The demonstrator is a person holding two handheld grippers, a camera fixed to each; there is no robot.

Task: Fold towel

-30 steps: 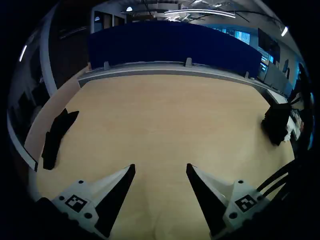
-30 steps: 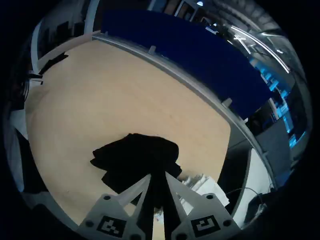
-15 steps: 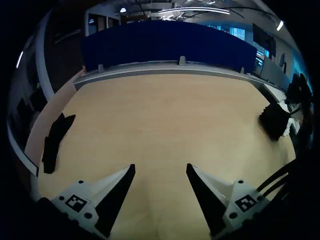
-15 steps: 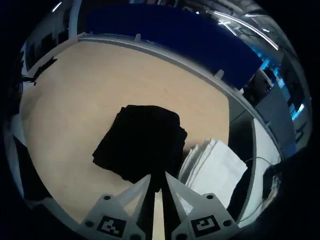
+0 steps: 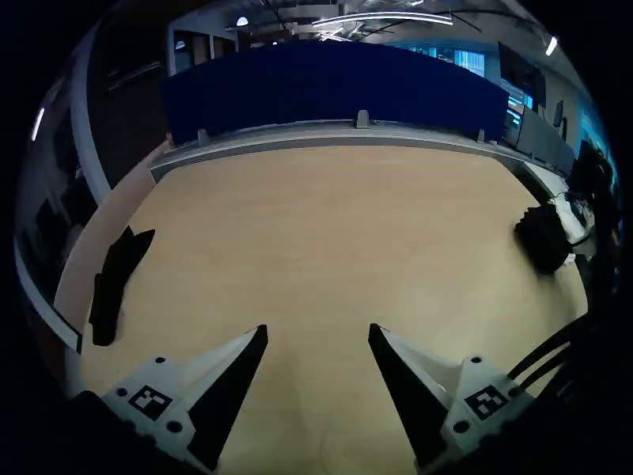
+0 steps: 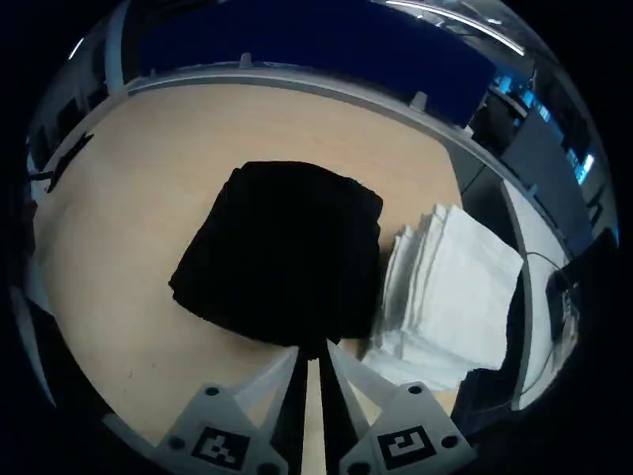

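While our left hand-held gripper (image 5: 317,327) hangs wide open over the pale wooden worktop (image 5: 332,229), our right hand-held gripper (image 6: 314,349), narrowed, pinches the near edge of the folded black towel (image 6: 285,245) at centre frame, just left of a white towel stack (image 6: 459,285).

We see a matt, soft cloth black towel (image 6: 285,253), white cloths (image 6: 459,301) and a smooth pale wood-grain table (image 6: 142,182)
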